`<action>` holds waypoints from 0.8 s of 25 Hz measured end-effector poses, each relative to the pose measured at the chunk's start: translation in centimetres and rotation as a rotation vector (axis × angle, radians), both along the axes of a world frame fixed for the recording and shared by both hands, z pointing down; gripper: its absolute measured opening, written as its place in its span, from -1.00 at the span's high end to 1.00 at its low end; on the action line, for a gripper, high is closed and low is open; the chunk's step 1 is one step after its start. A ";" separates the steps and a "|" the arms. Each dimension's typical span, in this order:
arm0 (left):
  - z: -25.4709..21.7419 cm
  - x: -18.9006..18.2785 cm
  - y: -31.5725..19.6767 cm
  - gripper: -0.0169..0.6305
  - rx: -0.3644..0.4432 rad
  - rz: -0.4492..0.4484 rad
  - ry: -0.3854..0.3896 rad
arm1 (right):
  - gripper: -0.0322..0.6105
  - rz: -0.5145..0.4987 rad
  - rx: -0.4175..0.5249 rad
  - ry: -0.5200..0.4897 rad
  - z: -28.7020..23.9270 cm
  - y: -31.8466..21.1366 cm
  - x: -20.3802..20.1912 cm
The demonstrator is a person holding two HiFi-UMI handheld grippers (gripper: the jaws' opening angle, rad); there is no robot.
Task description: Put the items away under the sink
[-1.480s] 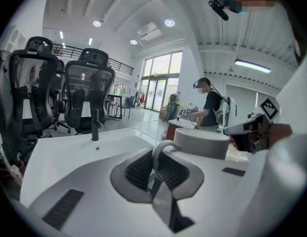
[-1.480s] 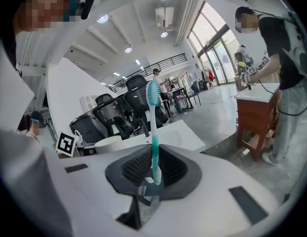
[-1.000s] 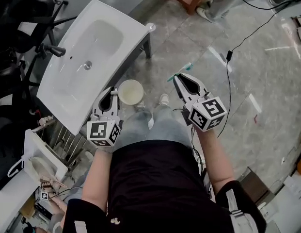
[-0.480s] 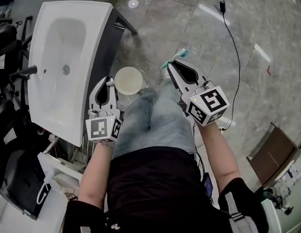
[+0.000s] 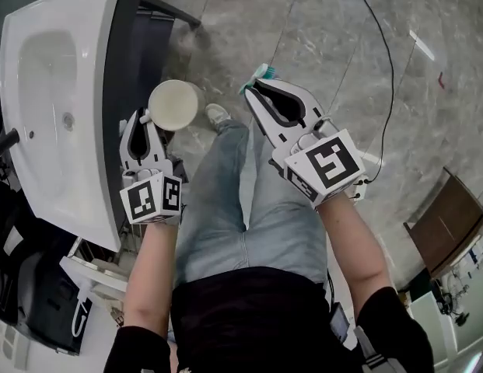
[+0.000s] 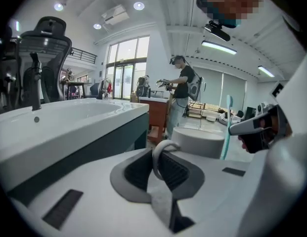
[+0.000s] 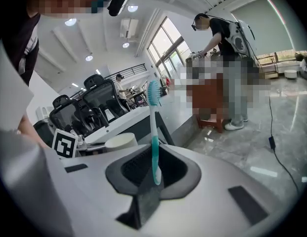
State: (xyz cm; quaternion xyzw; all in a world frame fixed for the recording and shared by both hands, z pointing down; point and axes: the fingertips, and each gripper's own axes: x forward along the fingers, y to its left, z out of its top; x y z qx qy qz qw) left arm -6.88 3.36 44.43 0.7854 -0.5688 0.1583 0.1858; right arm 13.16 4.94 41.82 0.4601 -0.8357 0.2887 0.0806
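Items: one white mug (image 5: pixel 173 104), one teal-and-white toothbrush (image 5: pixel 259 74).

Mug: held by its handle (image 6: pixel 160 154) in the left tongs (image 5: pixel 140 116), jaws narrow and pinched on the loop. It hangs mouth-up, off the floor, just beside the dark cabinet front (image 5: pixel 136 45) under the sink.

Toothbrush: gripped low on its handle in the right tongs (image 5: pixel 257 92), jaws closed on it. It stands upright, bristle head up, to the right of the mug and apart from it.

Around: one white sink (image 5: pixel 39 92) with one faucet (image 5: pixel 4 142). The holder's jeans-clad legs (image 5: pixel 225 200) are between the two tongs.

Room: grey polished tile floor (image 5: pixel 342 53) and one black cable (image 5: pixel 389 76) across it. Office chairs (image 7: pixel 94 102) stand behind the sink, and one other person (image 6: pixel 180 98) stands far back.
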 end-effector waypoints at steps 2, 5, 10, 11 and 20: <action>1.7 -0.5 0.0 0.82 -0.007 -0.043 -0.003 | 0.72 -0.013 0.006 -0.007 1.3 -0.3 -0.3; 4.6 -1.1 -0.1 0.82 -0.020 -0.100 -0.013 | 0.72 -0.027 0.020 -0.008 3.3 -1.2 -0.4; 9.5 -2.6 -0.3 0.82 -0.044 -0.192 -0.039 | 0.72 -0.045 0.044 0.014 6.9 -2.7 -0.3; 10.3 -2.9 -0.3 0.82 -0.045 -0.207 -0.041 | 0.72 -0.055 0.048 0.018 7.6 -3.0 -0.5; 17.1 -7.7 -2.9 0.82 -0.002 -0.371 -0.098 | 0.72 -0.129 -0.005 -0.027 12.9 -5.0 -3.1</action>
